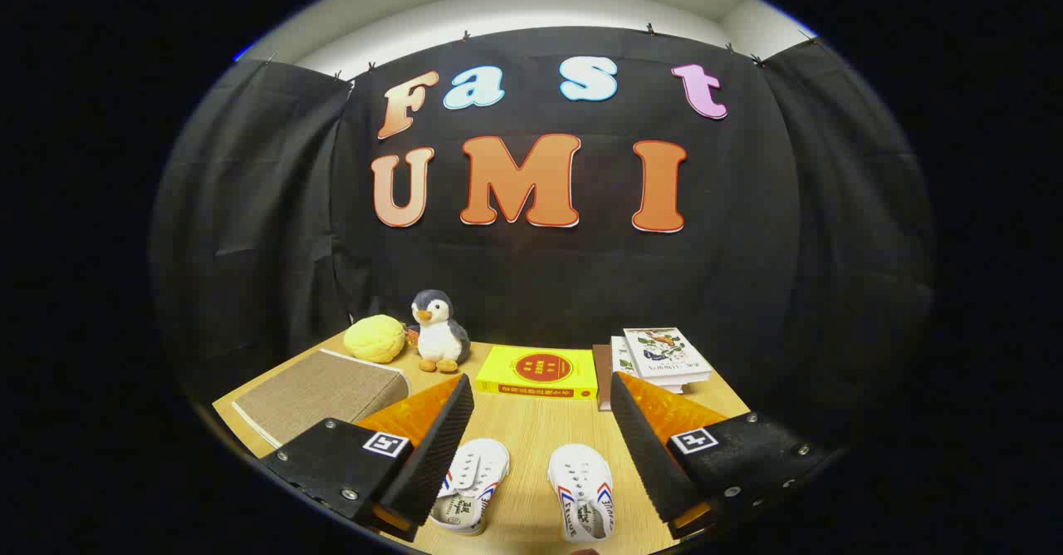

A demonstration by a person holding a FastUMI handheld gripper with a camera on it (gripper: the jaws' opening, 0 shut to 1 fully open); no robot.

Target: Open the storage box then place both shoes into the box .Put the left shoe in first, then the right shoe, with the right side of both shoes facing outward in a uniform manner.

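The left finger [432, 447] covers one side of the left shoe [469, 484] and a corner of the storage box [320, 393] — both shoes' heels are cut off below.

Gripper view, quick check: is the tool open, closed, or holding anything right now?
Tool: open, fingers spread wide, holding nothing; the two white shoes lie on the table between the fingers, untouched.

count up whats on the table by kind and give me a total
shoes: 2
storage box: 1
soft toys, penguin and yellow plush: 2
yellow book: 1
stack of books: 1, count within unclear
total: 7
The tool is open above the shoes.
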